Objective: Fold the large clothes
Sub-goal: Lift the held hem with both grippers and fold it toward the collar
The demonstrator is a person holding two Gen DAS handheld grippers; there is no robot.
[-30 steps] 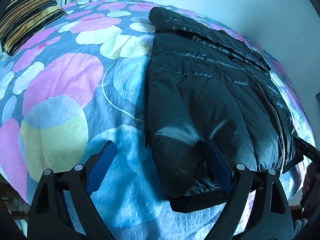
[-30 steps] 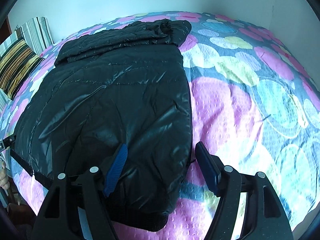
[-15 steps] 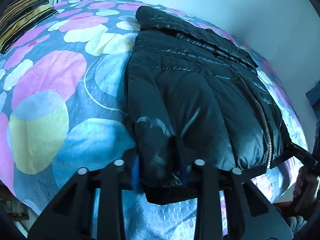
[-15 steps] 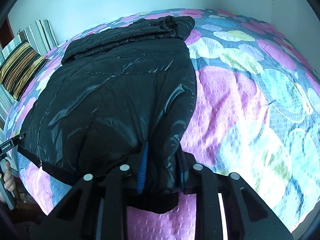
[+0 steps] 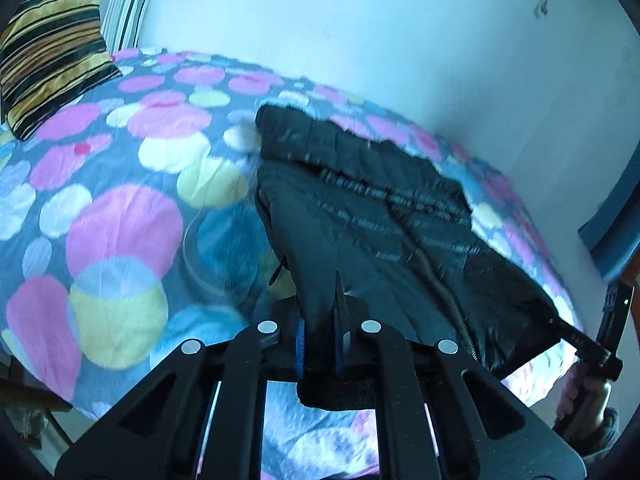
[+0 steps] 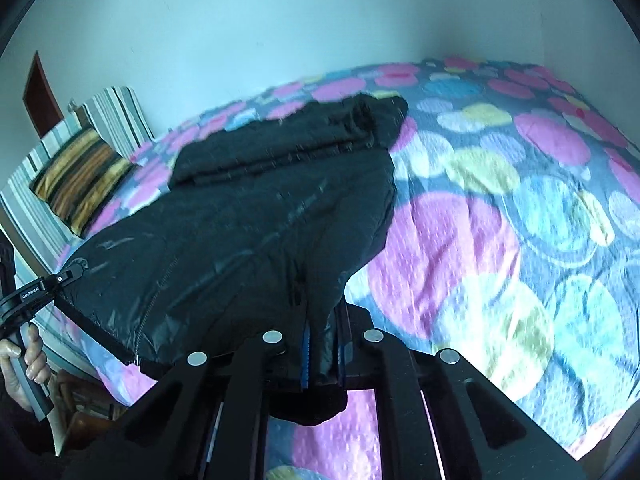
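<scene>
Both grippers clamped on jacket [image 5: 360, 216] hem: left gripper [image 5: 320, 344] at its 7 o'clock corner, right gripper [image 6: 322, 360] at 5 o'clock. Collar end lies on the bed [image 5: 120, 216] toward 12. Two-corner grip keeps hem level, probably for folding toward the collar.

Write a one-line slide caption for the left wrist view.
Left claw shut on the hem of a black puffer jacket, lifting it off a circle-patterned bedspread.
</scene>
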